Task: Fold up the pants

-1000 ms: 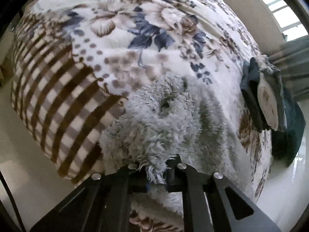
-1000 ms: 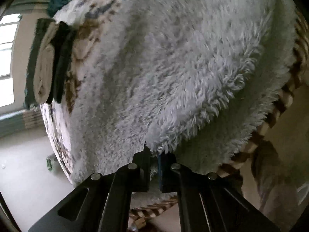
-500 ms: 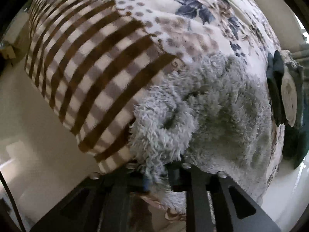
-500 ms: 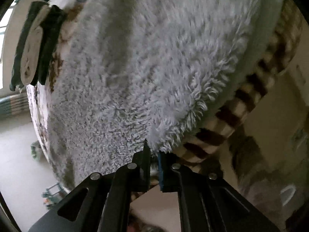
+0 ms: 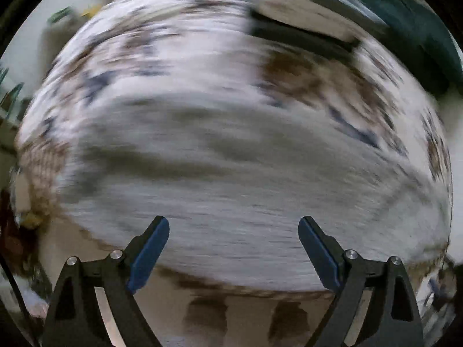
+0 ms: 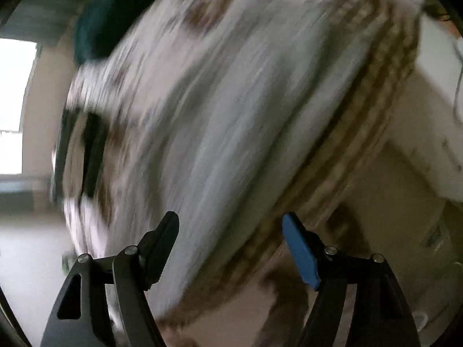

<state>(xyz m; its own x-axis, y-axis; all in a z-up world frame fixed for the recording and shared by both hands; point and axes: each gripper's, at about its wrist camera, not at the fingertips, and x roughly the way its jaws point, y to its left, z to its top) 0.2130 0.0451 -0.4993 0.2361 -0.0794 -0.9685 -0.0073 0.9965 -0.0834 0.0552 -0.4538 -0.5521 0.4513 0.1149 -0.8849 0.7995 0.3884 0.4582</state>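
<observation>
The grey fluffy pants (image 5: 231, 179) lie flat on a flowered and brown-checked blanket (image 5: 173, 43); both views are blurred by motion. My left gripper (image 5: 233, 231) is open and empty, its fingers (image 5: 150, 245) spread over the near edge of the pants. In the right wrist view the pants (image 6: 202, 133) stretch away to the upper left. My right gripper (image 6: 230, 225) is open and empty, just off the near edge of the pants.
A dark folded garment with a pale inner side (image 5: 303, 23) lies on the blanket beyond the pants; it also shows in the right wrist view (image 6: 84, 156). A dark teal cloth (image 5: 405, 29) lies behind it. The blanket's checked border (image 6: 376, 86) hangs at the bed edge.
Both grippers have let go of the pants and opened wide. Both have swung quickly, so the pants now lie spread flat in front of them.
</observation>
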